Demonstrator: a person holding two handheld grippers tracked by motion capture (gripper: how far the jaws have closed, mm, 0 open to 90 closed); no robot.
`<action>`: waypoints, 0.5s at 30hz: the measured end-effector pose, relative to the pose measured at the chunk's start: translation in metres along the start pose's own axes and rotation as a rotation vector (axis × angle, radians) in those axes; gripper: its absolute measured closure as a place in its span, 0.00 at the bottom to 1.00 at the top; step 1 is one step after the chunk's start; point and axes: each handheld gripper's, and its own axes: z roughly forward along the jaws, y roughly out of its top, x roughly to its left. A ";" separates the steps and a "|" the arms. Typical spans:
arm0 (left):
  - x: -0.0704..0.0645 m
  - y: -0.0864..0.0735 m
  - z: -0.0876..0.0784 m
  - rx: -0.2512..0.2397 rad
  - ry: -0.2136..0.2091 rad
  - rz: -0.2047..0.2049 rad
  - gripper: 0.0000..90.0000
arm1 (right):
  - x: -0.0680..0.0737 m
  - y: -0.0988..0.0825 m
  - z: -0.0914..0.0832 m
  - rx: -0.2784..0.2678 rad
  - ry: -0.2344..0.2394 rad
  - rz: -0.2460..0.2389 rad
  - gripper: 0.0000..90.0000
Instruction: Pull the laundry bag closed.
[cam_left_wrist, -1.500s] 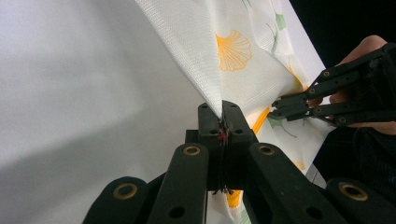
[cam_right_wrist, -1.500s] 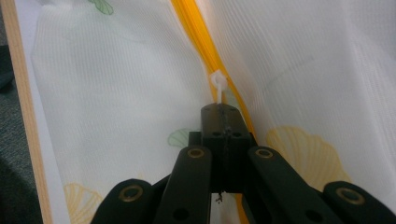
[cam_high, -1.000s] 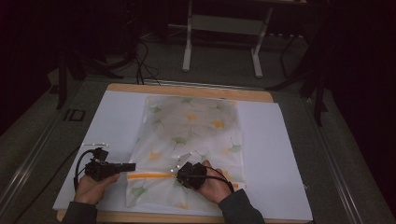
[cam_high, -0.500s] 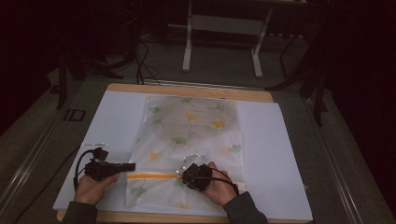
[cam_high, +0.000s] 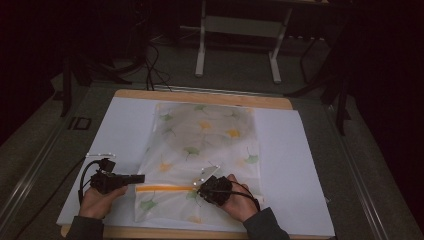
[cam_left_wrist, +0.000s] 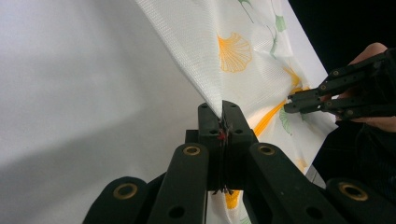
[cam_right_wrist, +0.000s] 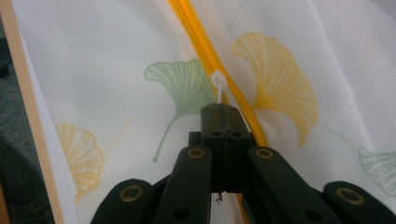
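Observation:
A white mesh bag printed with green and yellow leaves lies flat on the white sheet. An orange zipper runs across its near end. My left gripper is shut on the bag's left edge, and in the left gripper view the mesh is pinched between the jaws of that gripper. My right gripper is shut on the white zipper pull; the tab sticks out just past its tips on the orange zipper. The right gripper also shows farther off in the left gripper view.
The sheet covers a wooden table whose near edge lies just beside the bag. Grey floor surrounds it, with a white frame's legs and dark cables beyond the far edge.
My right gripper has crept slightly to the right along the zipper, so a little more orange tape shows between the two grippers. The left gripper has stayed put.

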 end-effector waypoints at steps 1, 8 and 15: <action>0.000 0.000 0.000 0.000 0.000 0.002 0.99 | 0.000 -0.001 -0.001 0.002 -0.003 0.002 1.00; 0.000 0.000 0.000 0.000 0.001 0.001 0.99 | -0.002 -0.008 -0.003 0.002 -0.009 0.015 1.00; 0.000 0.000 0.000 0.000 0.002 0.001 0.99 | -0.003 -0.014 -0.006 0.004 -0.016 0.024 1.00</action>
